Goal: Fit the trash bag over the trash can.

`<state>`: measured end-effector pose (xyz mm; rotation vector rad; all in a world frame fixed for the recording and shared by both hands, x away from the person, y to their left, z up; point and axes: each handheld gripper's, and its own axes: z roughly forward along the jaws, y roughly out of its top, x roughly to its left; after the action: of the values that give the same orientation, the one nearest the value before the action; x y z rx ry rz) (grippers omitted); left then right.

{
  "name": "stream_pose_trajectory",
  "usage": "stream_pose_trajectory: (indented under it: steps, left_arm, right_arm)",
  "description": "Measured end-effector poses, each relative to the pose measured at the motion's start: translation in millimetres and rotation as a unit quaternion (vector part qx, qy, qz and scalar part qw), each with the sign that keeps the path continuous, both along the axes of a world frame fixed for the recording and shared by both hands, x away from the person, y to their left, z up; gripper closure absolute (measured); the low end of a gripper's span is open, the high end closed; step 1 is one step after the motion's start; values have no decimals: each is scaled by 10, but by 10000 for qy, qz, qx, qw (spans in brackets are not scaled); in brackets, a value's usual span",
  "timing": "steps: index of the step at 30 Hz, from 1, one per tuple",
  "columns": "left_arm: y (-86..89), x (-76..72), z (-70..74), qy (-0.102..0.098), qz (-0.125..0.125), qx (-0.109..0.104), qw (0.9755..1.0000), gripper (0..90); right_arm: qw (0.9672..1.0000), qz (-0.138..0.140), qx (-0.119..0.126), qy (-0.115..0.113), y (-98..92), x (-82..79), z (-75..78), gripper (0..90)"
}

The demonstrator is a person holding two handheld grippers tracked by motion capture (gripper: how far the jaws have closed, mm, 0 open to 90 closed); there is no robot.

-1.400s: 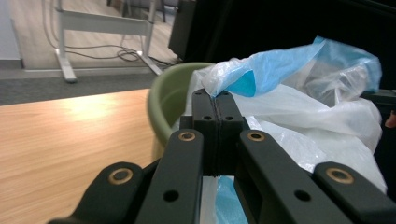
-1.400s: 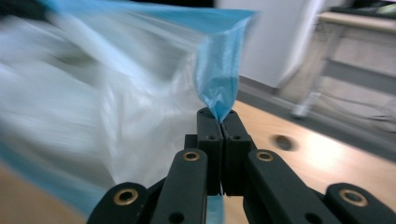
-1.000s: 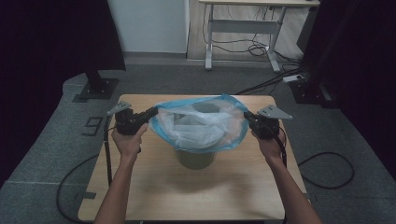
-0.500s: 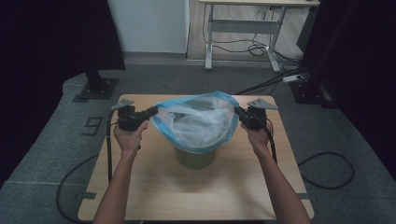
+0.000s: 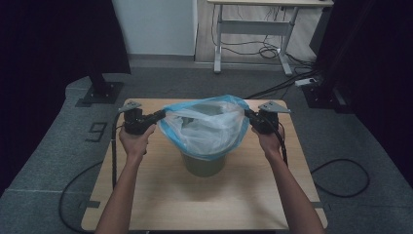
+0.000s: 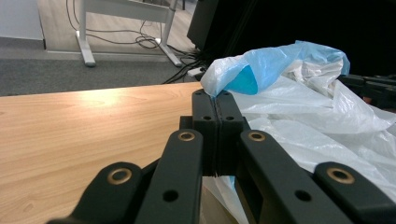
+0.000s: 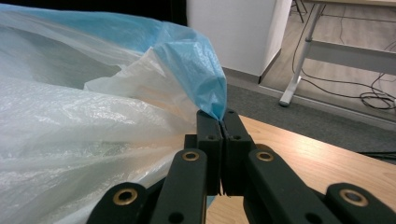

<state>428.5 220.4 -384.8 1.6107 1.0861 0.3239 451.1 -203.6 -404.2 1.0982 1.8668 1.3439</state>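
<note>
left gripper (image 5: 157,116): centre left of the high view, jaws pressed together on the left rim of the bag, to pull it outward.
bin bag (image 5: 204,124): blue-and-white, mouth stretched open over the olive bin (image 5: 203,165), mid-table (image 5: 146,195).
right gripper (image 5: 249,115): centre right, pinching the right rim.
change: right gripper has come inward; the mouth looks narrower.

We can read just one mark: a large dark digit on the grey floor mat (image 5: 58,146), left of the wooden table (image 5: 204,204) in the high view. It looks like a "9" (image 5: 98,131), though at this angle and in the dim light it might be a "6" seen the other way up. We make out no other lettering, labels or brands.
</note>
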Motion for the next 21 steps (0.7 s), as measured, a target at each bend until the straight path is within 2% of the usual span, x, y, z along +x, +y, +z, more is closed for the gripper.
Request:
stream_pose_trajectory:
  steps: [9,17,21]
  left_arm:
    - [-14,194,-149,347,58,187,9992,886]
    - [-69,322,-320,679,2,268,9973,885]
    - [-88,387,-421,901,-38,290,9955,884]
  right_arm:
    - [9991,72,-43,404,61,163,-179,868]
    - [9943,347,-168,990,175,272,-407,870]
    - [9925,478,-166,1115,216,286,-484,874]
